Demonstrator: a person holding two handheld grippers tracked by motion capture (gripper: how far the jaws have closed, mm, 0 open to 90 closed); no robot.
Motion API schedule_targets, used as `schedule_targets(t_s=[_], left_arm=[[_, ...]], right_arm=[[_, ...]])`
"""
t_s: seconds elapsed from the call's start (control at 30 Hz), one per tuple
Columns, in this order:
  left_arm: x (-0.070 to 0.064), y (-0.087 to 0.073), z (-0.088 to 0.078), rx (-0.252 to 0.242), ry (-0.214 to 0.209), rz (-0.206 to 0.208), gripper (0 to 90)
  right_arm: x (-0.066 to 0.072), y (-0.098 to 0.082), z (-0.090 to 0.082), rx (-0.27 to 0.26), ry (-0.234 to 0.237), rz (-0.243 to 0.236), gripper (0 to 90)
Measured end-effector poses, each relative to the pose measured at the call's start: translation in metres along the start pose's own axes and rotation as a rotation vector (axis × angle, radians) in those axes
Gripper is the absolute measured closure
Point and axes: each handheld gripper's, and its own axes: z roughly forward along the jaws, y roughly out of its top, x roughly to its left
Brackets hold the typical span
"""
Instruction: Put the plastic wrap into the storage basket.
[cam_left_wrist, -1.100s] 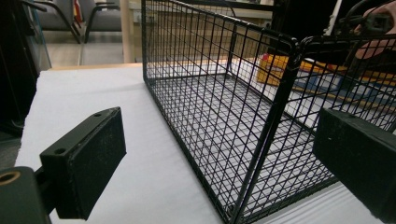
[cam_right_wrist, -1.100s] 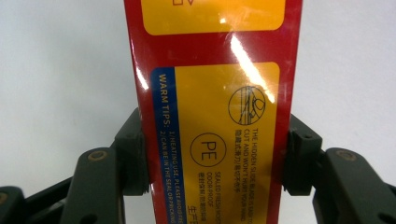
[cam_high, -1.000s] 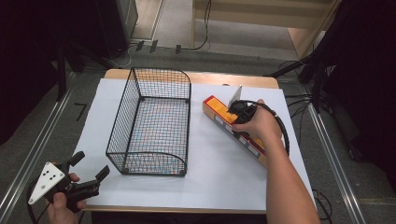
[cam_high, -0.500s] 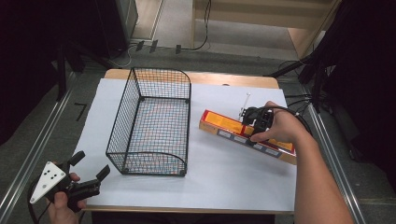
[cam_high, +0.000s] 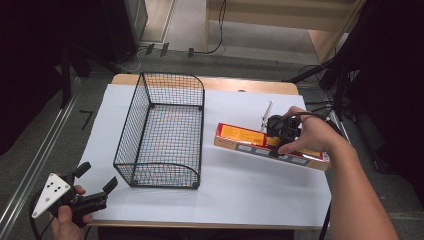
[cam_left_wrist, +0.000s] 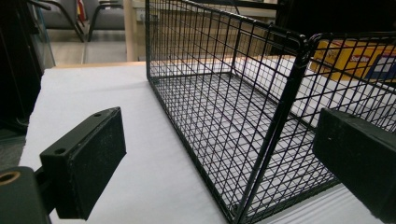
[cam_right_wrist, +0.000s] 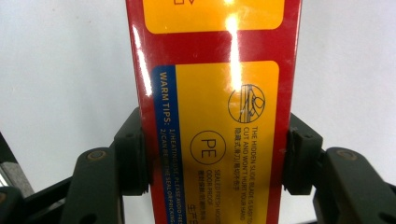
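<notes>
A white-covered counter (cam_high: 260, 195) is carrying a black wire basket (cam_high: 165, 132), which is standing open-topped left of the middle. To the basket's right, well apart from it, a long red and yellow box (cam_high: 242, 137) is lying slantwise, and whether it is resting on the counter or raised I cannot tell. The right gripper (cam_high: 278, 135) is clamping the box across its width, pads (cam_right_wrist: 133, 158) pressing both long sides. The left gripper (cam_high: 95, 192) is sitting at the near left corner, jaws spread wide, holding nothing.

Glossy red-and-yellow carton (cam_right_wrist: 215, 112); black wire basket (cam_high: 165, 130); matt white tabletop (cam_high: 260, 190).
</notes>
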Motion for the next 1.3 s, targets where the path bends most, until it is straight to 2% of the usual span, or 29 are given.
schedule_targets(t_s=[0.5, 0.7, 0.77, 0.87, 0.9, 1.07, 1.3], left_arm=[[-0.001, 0.0, 0.0, 0.002, -0.002, 0.006, 2.9], [-0.001, 0.0, 0.0, 0.002, -0.003, 0.005, 2.9], [-0.002, 0.0, 0.001, 0.002, -0.003, 0.003, 2.9], [-0.002, 0.0, 0.001, 0.001, -0.004, 0.005, 3.0], [-0.002, 0.0, 0.001, 0.001, -0.004, 0.006, 2.9], [-0.002, 0.0, 0.0, 0.0, -0.003, 0.005, 3.0], [-0.001, 0.0, 0.0, -0.005, -0.005, 0.002, 2.9]], right_arm=[[0.005, 0.021, -0.031, -0.04, -0.005, -0.064, 40.3], [0.009, 0.033, -0.038, -0.043, -0.005, -0.067, 40.3], [0.009, 0.038, -0.038, -0.054, -0.003, -0.08, 40.3], [0.012, 0.048, -0.037, -0.046, 0.0, -0.074, 40.2], [0.012, 0.051, -0.036, -0.051, -0.002, -0.097, 40.3], [0.016, 0.071, -0.032, -0.048, 0.002, -0.102, 40.3], [0.023, 0.098, -0.031, -0.027, 0.012, -0.116, 40.2]])
